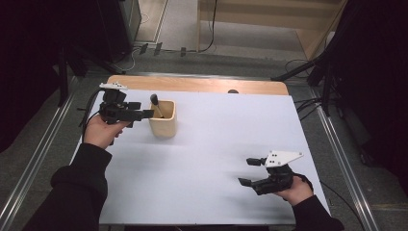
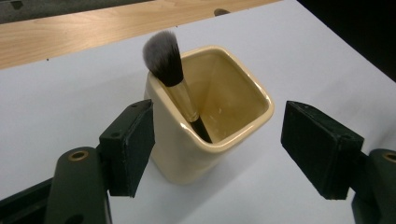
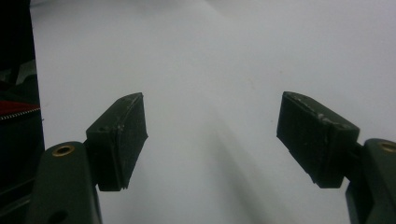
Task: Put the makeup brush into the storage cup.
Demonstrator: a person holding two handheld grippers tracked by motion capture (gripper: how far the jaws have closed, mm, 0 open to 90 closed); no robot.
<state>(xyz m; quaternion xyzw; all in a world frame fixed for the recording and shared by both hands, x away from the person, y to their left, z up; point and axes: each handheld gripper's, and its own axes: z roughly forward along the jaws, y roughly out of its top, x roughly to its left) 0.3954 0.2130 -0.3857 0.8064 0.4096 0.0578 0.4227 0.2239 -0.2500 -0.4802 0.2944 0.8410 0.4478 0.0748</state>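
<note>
A: Cup status?
B: I see the glossy cream square cup (image 2: 210, 116) on the matte white counter (image 1: 216, 144), soft-bristled brush (image 2: 175, 74) leaning inside. My left claw (image 2: 217, 144) is spread around it, right claw (image 3: 212, 140) agape.

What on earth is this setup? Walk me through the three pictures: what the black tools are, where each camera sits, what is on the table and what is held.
No robot here: a person holds a hand-held two-jaw tool in each hand. The high view looks down on the white table. The other two pictures come from cameras riding on each tool, looking along its jaws. The left gripper has its open jaws on either side of a cream cup containing a makeup brush, without squeezing it. The right gripper is open over bare table, holding nothing.
</note>
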